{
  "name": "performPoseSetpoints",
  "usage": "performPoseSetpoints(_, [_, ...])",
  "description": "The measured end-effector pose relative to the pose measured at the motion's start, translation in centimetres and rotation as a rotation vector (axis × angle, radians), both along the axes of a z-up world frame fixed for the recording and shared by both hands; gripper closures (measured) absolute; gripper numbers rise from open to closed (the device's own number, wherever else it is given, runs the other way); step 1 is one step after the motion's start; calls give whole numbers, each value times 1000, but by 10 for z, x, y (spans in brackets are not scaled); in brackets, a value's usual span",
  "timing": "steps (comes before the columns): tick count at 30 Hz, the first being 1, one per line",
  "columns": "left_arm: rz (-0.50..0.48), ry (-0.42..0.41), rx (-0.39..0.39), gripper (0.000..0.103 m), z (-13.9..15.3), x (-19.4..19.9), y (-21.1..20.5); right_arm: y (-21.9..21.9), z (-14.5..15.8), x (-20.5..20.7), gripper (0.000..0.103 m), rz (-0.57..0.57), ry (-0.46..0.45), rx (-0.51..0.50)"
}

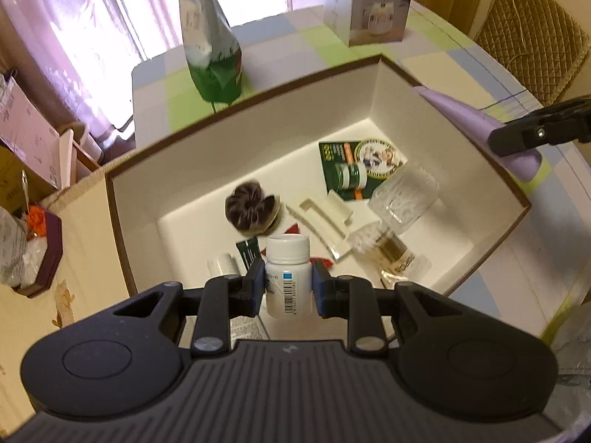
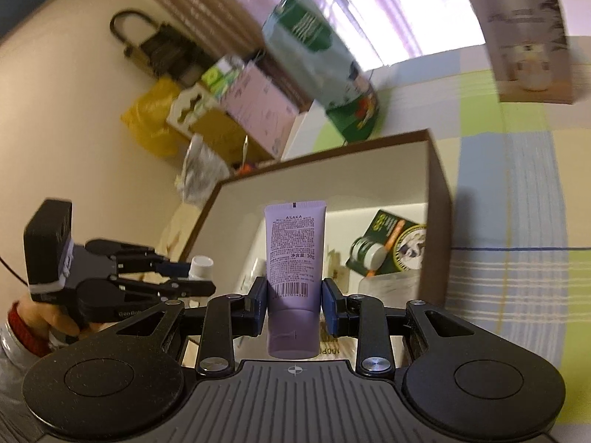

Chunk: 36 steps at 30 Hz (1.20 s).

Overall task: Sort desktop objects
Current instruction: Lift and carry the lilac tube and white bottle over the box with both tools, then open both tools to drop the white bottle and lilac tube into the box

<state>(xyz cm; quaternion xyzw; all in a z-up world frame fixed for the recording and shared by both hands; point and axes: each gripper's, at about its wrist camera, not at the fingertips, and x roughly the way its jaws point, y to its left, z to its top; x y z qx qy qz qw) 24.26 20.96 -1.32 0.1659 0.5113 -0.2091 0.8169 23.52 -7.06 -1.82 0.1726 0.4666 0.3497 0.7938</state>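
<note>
Both fingers clamped: left gripper holds white bottle, right gripper purple tube, above cluttered box.

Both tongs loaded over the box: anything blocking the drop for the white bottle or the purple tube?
No lid or barrier shows. The left tongs hold the white bottle above the open box, but a second white bottle and packets lie below. The right tongs hold the purple tube by the box's right wall; its landing spot is hidden.
</note>
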Motion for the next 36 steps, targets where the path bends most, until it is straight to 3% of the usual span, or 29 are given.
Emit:
performPoseSetpoints(10, [6, 92, 8, 81, -28, 13, 18, 34, -20, 5, 70, 56, 25, -72])
performPoseSetpoints(28, [34, 250, -42, 81, -71, 29, 22, 63, -39, 11, 70, 92, 76, -129])
performPoseSetpoints(31, [38, 253, -45, 74, -72, 27, 25, 68, -42, 12, 70, 106, 82, -137])
performPoseSetpoints(36, [46, 241, -51, 73, -67, 24, 33, 78, -44, 11, 70, 150, 85, -147])
